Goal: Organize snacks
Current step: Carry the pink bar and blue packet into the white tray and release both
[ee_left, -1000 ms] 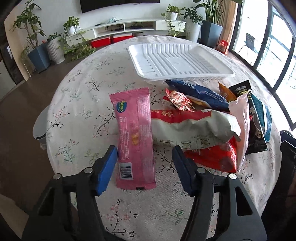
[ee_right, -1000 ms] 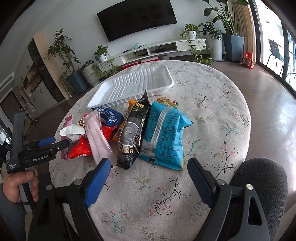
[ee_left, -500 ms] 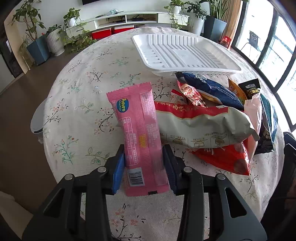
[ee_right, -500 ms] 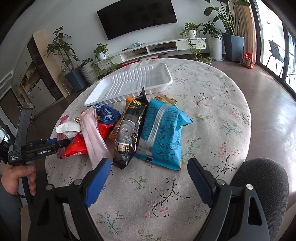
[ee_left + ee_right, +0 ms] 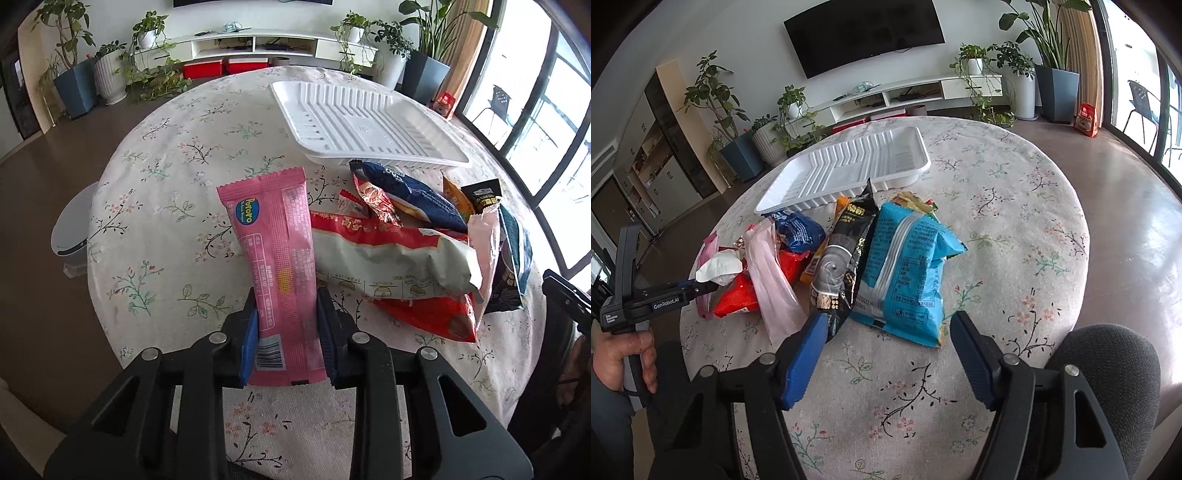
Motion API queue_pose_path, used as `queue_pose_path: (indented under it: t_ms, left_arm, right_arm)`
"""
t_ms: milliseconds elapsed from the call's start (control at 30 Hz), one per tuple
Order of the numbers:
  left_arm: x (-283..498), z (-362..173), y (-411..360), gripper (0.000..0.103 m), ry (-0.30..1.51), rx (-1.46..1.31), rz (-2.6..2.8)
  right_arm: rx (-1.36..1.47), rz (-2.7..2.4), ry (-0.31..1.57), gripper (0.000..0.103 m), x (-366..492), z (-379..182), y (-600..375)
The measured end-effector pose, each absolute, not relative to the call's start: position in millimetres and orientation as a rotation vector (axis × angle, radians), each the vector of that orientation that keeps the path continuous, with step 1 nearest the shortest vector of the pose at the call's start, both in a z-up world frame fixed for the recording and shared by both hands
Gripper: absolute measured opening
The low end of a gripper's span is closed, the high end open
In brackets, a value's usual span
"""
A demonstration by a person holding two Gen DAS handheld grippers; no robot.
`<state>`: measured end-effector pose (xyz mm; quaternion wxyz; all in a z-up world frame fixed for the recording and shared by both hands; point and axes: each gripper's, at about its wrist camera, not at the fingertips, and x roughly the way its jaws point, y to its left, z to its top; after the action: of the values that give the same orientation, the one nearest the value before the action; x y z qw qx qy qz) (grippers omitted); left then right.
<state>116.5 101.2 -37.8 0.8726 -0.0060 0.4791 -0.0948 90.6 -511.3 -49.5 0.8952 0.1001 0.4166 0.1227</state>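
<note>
A long pink wafer pack (image 5: 275,258) lies flat at the left of the pile, barcode end nearest. Beside it a red-and-white bag (image 5: 391,258) sprawls over a red one (image 5: 436,317). Further right – a black pack (image 5: 842,258) overlapping a blue bag (image 5: 905,266). Behind them sits a white ribbed tray (image 5: 849,166), empty.

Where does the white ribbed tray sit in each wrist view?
Left wrist: the white tray is upper right of centre, beyond the snack pile.
Right wrist: the white tray is upper left of centre, behind the snacks.
Shared landmark: the dark blue packet lying just before the tray's near edge.
</note>
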Motion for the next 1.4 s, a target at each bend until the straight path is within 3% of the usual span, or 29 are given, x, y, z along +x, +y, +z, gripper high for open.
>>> queue_pose_path:
  t_ms: [567,667,933,1400]
  left_arm:
    - [80.9,-31.0,106.1,0.026,0.960,-0.164,-0.277]
    - [81.3,-33.8,107.9,0.026,0.961,-0.172,-0.285]
    - [82.0,-37.4,104.6,0.026,0.967,-0.182,-0.298]
    - [72.2,-27.0,108.0,0.026,0.941,-0.205,-0.314]
  right_arm:
    - [0.335,0.279,1.002,0.067,149.1,-66.7,-518.8]
    - [0.335,0.288,1.013,0.054,153.1,-70.6,-518.1]
    - [0.317,0.324,0.985,0.032,151.3,-74.2,-520.1]
    - [0.363,0.353,0.929,0.025,127.2,-56.4,-531.9]
